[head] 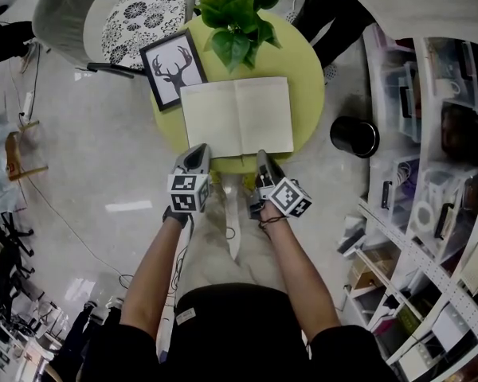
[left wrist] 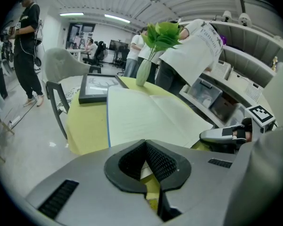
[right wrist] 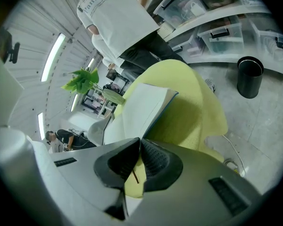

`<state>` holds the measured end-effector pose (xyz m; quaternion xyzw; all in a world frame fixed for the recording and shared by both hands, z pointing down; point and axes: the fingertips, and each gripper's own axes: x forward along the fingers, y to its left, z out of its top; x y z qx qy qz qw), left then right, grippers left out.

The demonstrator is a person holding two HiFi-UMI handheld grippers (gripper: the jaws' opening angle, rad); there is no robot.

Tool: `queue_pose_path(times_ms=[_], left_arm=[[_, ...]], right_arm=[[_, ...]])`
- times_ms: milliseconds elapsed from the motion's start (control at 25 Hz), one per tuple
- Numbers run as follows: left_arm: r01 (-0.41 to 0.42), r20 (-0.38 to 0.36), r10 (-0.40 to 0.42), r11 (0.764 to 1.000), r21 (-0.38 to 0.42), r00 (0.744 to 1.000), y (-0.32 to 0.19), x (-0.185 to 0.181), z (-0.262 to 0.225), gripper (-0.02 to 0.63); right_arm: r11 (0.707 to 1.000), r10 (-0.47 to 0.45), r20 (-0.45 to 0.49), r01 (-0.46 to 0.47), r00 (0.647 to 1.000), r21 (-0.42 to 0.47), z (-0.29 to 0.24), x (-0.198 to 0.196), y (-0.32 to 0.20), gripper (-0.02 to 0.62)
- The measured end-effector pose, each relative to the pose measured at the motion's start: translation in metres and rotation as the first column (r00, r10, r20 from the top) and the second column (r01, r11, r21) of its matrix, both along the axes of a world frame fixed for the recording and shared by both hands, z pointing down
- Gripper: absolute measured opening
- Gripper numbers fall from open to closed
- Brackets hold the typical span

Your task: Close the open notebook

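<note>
Notebook [head: 237, 116] open flat on table [head: 307, 78], twelve o'clock from left gripper [head: 197, 150] and right gripper [head: 263, 157]. Pinched together and empty, parked at near edge, likely poised to flip a cover.

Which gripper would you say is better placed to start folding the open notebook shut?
Probably the left gripper: its shut tips sit by the near outer corner of the notebook, while the right gripper sits further in along the near edge.

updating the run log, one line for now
notebook: open flat on yellow-green table | left gripper: shut, at near edge | right gripper: shut, at near edge | closing: not started
</note>
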<state>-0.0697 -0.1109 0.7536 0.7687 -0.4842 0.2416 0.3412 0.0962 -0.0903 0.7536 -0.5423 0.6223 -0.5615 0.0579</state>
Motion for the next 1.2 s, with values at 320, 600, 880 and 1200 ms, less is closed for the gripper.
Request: queue_pose_path(times_ms=[320,600,880,1200], left_arm=[[-0.011,0.007,0.011,1.000,-0.017,1.000,0.002,0.000,0.004,0.017],[0.011,0.000,-0.011,1.000,-0.014,1.000,-0.003,-0.001,0.001,0.018],[0.005,0.029,-0.004,0.999,-0.033,1.000,-0.001,0.000,0.002,0.018],[-0.014,0.063,0.017,0.999,-0.047,0.998,0.001,0.000,0.004,0.018]], right_arm=[[0.998,-0.062,-0.049,0.064,0.997,0.026,-0.005,-0.003,-0.001,0.014],[0.994,-0.103,-0.091,0.106,0.990,0.028,-0.011,-0.007,-0.001,0.014],[0.987,-0.149,-0.131,0.155,0.980,0.031,-0.018,-0.011,0.000,0.012],[0.975,-0.212,-0.197,0.221,0.957,0.021,-0.025,-0.018,0.002,0.011]])
